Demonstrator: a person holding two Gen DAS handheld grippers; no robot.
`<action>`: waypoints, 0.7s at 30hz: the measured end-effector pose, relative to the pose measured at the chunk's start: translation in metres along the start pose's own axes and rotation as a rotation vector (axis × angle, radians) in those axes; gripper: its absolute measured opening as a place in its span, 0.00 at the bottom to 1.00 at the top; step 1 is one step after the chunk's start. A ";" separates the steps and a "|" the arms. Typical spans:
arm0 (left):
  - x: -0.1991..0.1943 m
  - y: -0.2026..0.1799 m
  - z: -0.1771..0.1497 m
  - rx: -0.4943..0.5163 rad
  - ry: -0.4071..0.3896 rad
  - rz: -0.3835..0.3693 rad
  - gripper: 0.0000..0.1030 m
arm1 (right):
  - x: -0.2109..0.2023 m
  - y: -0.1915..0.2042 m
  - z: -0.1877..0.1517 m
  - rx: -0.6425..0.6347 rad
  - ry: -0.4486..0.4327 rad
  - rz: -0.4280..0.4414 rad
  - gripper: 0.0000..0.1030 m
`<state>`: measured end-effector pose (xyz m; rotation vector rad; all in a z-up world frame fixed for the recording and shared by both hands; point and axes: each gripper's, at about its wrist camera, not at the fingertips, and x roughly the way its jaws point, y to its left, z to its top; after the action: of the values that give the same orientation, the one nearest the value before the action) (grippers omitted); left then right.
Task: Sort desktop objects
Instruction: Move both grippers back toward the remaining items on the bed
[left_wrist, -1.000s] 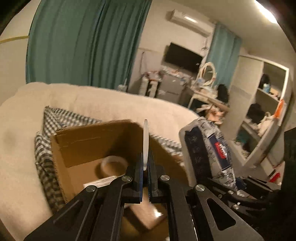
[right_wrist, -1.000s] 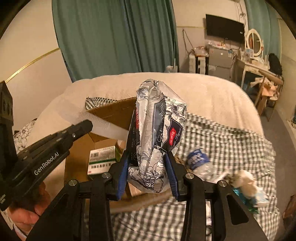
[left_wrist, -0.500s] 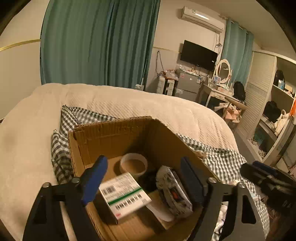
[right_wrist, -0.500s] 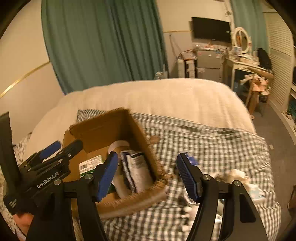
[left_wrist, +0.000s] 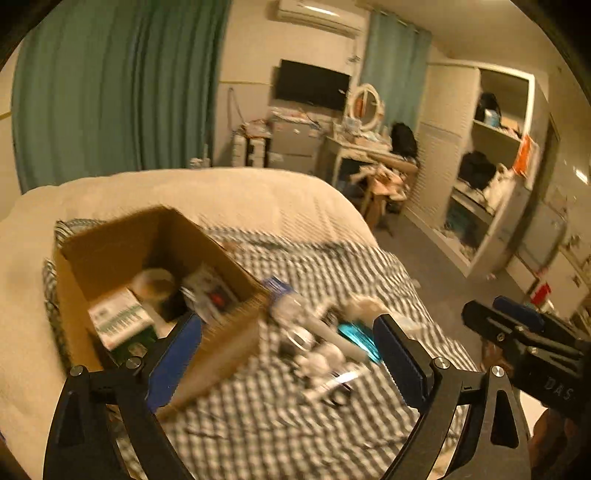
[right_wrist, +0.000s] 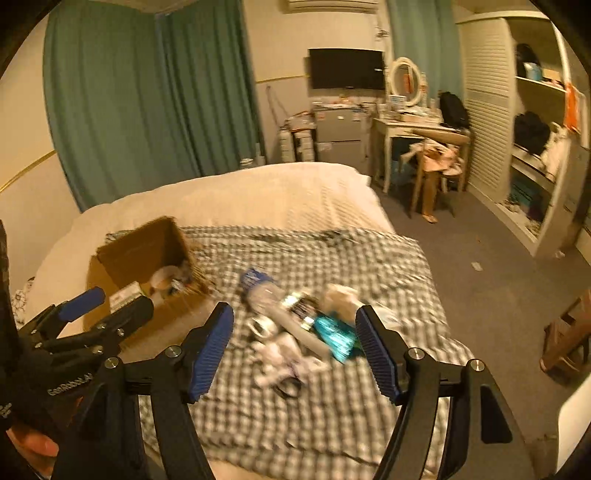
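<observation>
Mostly blurred clutter (right_wrist: 295, 332) beside the cardboard box (left_wrist: 122, 258), both hand-held grippers (left_wrist: 284, 354) (right_wrist: 295, 350) wide apart, empty.

Background: teal curtains (right_wrist: 147, 96) on far wall, wall TV (right_wrist: 346, 68), AC unit (left_wrist: 317, 16) above it. Round mirror (right_wrist: 406, 81) on cluttered dressing table (right_wrist: 410, 123). White open shelving (left_wrist: 491, 158) at right, grey carpet floor (right_wrist: 491, 273).
</observation>
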<state>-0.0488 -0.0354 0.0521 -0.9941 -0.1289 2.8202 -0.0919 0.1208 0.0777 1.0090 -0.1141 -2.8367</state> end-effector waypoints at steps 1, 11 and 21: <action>0.003 -0.007 -0.005 0.004 0.014 -0.001 0.94 | -0.004 -0.011 -0.006 0.010 0.003 -0.009 0.67; 0.055 -0.040 -0.063 0.039 0.092 0.082 0.96 | 0.001 -0.083 -0.057 0.104 0.033 -0.021 0.67; 0.140 -0.028 -0.087 -0.049 0.224 0.072 0.96 | 0.075 -0.100 -0.088 0.124 0.113 -0.017 0.67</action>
<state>-0.0986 0.0181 -0.0978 -1.3417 -0.1401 2.7555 -0.1034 0.2059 -0.0482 1.1975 -0.2748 -2.8094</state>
